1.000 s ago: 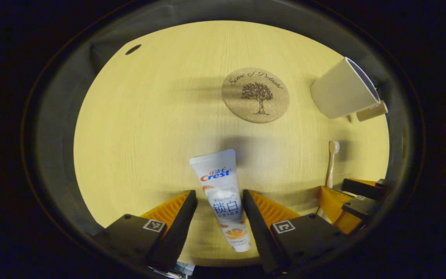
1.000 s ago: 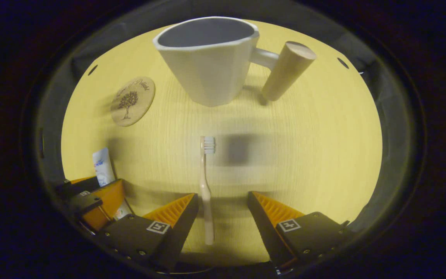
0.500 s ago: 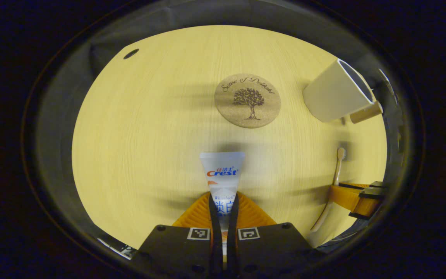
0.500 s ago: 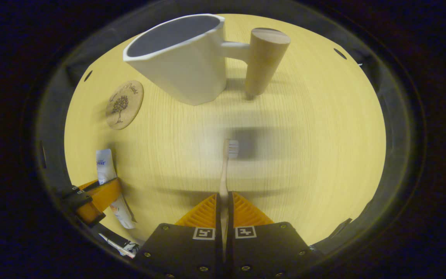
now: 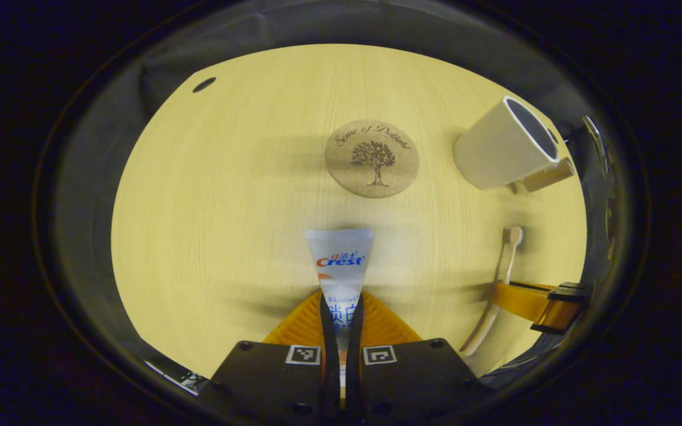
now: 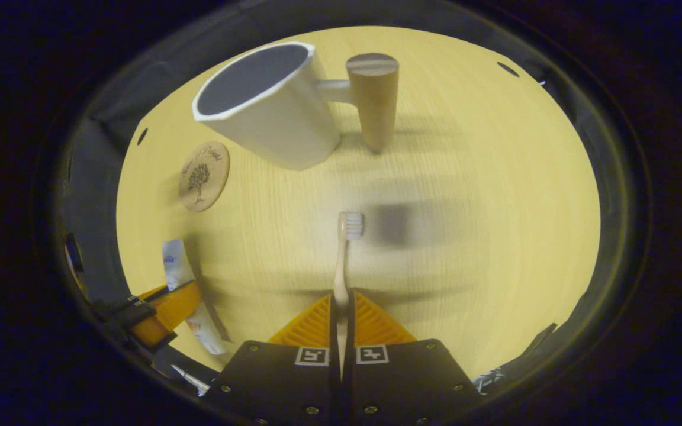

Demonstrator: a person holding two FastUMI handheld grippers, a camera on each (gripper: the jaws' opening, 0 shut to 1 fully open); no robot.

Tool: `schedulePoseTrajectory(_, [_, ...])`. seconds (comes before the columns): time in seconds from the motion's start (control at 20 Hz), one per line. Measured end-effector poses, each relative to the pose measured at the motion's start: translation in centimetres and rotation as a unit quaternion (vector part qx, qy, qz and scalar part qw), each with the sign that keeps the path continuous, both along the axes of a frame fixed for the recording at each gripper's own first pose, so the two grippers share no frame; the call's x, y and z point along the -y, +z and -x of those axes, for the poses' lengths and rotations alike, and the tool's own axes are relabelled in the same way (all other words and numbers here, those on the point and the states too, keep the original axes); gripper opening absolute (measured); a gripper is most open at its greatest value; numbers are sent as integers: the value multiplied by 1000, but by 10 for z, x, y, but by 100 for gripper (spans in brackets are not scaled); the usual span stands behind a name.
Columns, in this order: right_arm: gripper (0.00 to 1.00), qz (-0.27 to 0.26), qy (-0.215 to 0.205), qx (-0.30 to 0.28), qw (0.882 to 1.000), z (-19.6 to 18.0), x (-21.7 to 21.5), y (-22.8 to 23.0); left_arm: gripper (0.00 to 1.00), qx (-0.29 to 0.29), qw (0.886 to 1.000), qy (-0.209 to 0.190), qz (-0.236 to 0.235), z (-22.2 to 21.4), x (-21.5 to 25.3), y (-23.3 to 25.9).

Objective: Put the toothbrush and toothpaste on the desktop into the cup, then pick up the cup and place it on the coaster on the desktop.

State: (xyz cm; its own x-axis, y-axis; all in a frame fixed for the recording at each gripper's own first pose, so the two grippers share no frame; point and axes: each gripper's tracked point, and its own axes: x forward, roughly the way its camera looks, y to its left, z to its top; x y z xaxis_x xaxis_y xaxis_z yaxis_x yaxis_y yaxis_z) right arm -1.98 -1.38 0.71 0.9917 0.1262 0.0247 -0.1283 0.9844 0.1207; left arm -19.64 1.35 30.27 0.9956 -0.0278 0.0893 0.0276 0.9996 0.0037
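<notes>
In the left gripper view my left gripper is shut on the white toothpaste tube, whose flat end points toward the round cork coaster. The white cup with a wooden handle stands at the far right. In the right gripper view my right gripper is shut on the handle of the toothbrush, bristles pointing toward the cup. The cup's wooden handle faces right. The coaster lies left of the cup. Each gripper shows at the edge of the other's view, the left gripper and the right gripper.
The light wooden desktop has dark cloth around its edges and a small hole at the far left corner. Another hole sits at the far right in the right gripper view. Open desktop stretches right of the toothbrush.
Both grippers closed from open, the left on the toothpaste, the right on the toothbrush. Since then both have lifted slightly with their objects, and the cup looks a little farther off.
</notes>
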Motion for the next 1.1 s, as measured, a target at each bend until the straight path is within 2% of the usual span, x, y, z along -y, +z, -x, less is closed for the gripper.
schedulePoseTrajectory(0.4, [2, -6, 25, 69, 997, 60, -3, 6, 12, 67, 998, -2, -17, 175, 4, 191])
schedulePoseTrajectory(0.45, [2, -5, 27, 78, 997, 68, -4, 6, 12, 76, 997, -2, -16, 178, 5, 162])
schedulePoseTrajectory(0.5, [2, -4, 28, 88, 996, 77, -5, 8, 12, 93, 996, -5, -14, 104, 10, 123])
schedulePoseTrajectory(0.55, [2, -1, 27, 99, 995, 83, -5, 10, 12, 104, 995, -8, -10, 182, 3, 184])
schedulePoseTrajectory(0.6, [2, 1, 25, 110, 994, 91, -5, 11, 12, 118, 993, -11, -4, 213, 3, 186])
schedulePoseTrajectory(0.9, [2, 14, 29, 175, 984, 141, -11, 25, 13, 204, 978, -28, 13, 274, 2, 214])
schedulePoseTrajectory(1.1, [2, 13, 40, 230, 972, 179, -17, 40, 11, 280, 959, -41, 14, 322, 7, 238])
